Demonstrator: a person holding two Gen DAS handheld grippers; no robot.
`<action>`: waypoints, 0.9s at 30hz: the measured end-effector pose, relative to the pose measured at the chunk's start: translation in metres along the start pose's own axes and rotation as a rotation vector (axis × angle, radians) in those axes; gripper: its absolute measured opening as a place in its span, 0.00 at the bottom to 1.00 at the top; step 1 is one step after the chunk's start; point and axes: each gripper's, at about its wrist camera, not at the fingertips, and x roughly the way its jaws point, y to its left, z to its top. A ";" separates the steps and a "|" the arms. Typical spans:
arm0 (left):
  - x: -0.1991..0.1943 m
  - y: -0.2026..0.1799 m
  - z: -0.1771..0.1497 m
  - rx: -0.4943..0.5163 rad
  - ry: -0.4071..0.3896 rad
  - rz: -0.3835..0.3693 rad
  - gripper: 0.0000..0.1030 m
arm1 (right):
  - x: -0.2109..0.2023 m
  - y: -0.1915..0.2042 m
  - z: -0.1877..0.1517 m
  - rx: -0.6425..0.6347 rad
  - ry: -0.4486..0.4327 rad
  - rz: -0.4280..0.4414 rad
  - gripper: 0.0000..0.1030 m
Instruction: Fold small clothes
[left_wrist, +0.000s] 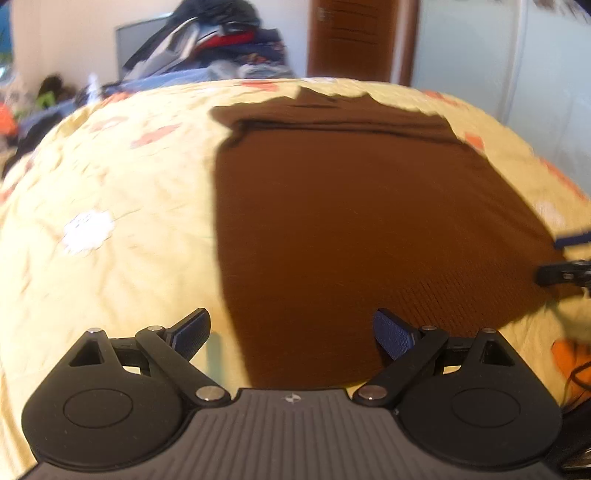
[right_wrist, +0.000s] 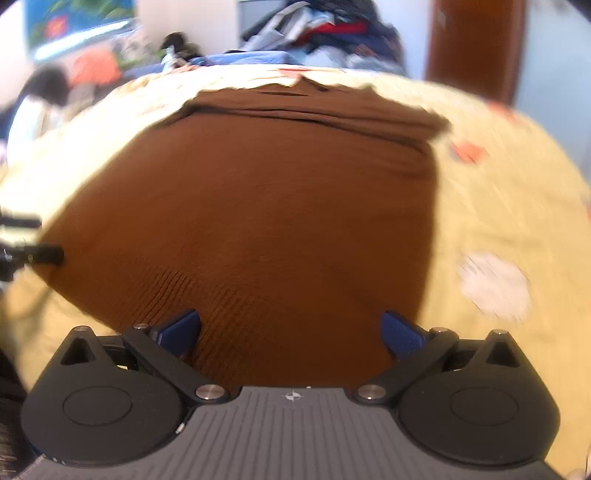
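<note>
Brown shirt (left_wrist: 332, 221) lies flat mid-bed (left_wrist: 110, 184), sleeves folded across. Left tool (left_wrist: 291, 334) and right tool (right_wrist: 291, 332) hang apart at the near hem; grip both corners evenly, carry forward.

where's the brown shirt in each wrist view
Left wrist: brown shirt fills centre and right, flat on the bedspread; open left gripper at its near-left corner.
Right wrist: shirt fills centre and left; open right gripper over its near hem.
Shared landmark: clothes pile behind the bed.
</note>
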 end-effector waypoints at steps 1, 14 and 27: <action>-0.002 0.011 0.003 -0.052 0.003 -0.025 0.93 | -0.009 -0.011 0.001 0.063 -0.009 0.034 1.00; 0.035 0.097 0.005 -0.637 0.167 -0.563 0.97 | 0.006 -0.114 -0.021 0.703 0.144 0.596 1.00; 0.037 0.095 0.000 -0.688 0.237 -0.640 0.96 | -0.004 -0.039 -0.004 0.150 -0.015 0.182 1.00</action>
